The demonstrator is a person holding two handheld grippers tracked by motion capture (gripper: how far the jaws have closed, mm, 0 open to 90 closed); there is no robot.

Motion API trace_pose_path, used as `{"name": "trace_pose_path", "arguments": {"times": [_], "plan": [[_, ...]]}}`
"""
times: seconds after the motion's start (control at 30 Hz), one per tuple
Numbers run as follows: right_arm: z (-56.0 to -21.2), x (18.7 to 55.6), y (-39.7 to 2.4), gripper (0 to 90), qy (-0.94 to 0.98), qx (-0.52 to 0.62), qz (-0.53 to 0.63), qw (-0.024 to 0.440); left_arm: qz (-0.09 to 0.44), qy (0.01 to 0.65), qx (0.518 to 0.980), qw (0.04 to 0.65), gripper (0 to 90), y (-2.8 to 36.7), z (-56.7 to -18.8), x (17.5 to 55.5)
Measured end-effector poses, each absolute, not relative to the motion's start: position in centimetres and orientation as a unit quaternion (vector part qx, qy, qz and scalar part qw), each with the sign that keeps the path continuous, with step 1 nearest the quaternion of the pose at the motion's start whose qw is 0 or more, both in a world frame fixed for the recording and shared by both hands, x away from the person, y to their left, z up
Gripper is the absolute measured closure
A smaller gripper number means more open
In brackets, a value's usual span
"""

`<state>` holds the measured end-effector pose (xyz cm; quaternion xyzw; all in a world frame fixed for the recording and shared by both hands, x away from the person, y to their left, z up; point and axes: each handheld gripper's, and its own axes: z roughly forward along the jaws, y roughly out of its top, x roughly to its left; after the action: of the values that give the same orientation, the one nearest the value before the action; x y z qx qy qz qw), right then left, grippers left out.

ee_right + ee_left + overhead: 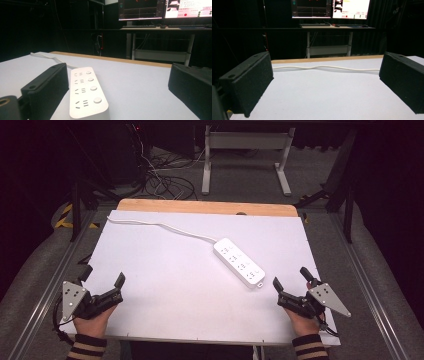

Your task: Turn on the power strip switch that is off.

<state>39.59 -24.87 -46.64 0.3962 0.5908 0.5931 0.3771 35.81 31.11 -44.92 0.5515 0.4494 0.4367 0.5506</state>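
Observation:
A white power strip (239, 262) lies flat and diagonal on the white table (175, 285), right of centre; its white cord (160, 225) runs off to the far left corner. My left gripper (103, 277) rests open at the table's near left, nothing between its jaws; the cord (324, 67) crosses the table ahead of it. At the near right my right gripper (291, 277) is open too, just right of the strip's near end. In the right gripper view the strip (86, 92) lies beside the left jaw, its sockets and round buttons facing up.
A wooden edge (205, 206) borders the table's far side. Beyond it stand a white desk frame (245, 155), tangled cables on the floor (160, 182) and lit monitors (330, 8). Metal rails (360, 270) run along both sides of the table.

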Motion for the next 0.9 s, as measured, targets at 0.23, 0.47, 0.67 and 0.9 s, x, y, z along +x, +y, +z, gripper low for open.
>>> {"name": "trace_pose_path", "arguments": {"times": [0.23,0.47,0.67,0.9], "plan": [[-46.62,39.59,-24.89,3.7,0.592,0.392,0.593,0.379,0.436,0.45,0.552,0.55,0.0,31.09,-44.91,35.84],[-46.61,39.5,-24.88,4.1,0.593,0.393,0.592,0.379,0.435,0.448,0.554,0.55,0.0,30.97,-44.94,35.91],[-46.59,39.48,-24.85,4.4,0.595,0.388,0.591,0.382,0.435,0.448,0.555,0.55,0.0,30.98,-44.94,35.96],[-46.58,39.44,-24.82,4.8,0.596,0.387,0.591,0.381,0.433,0.448,0.557,0.55,0.0,30.92,-44.95,35.98]]}}
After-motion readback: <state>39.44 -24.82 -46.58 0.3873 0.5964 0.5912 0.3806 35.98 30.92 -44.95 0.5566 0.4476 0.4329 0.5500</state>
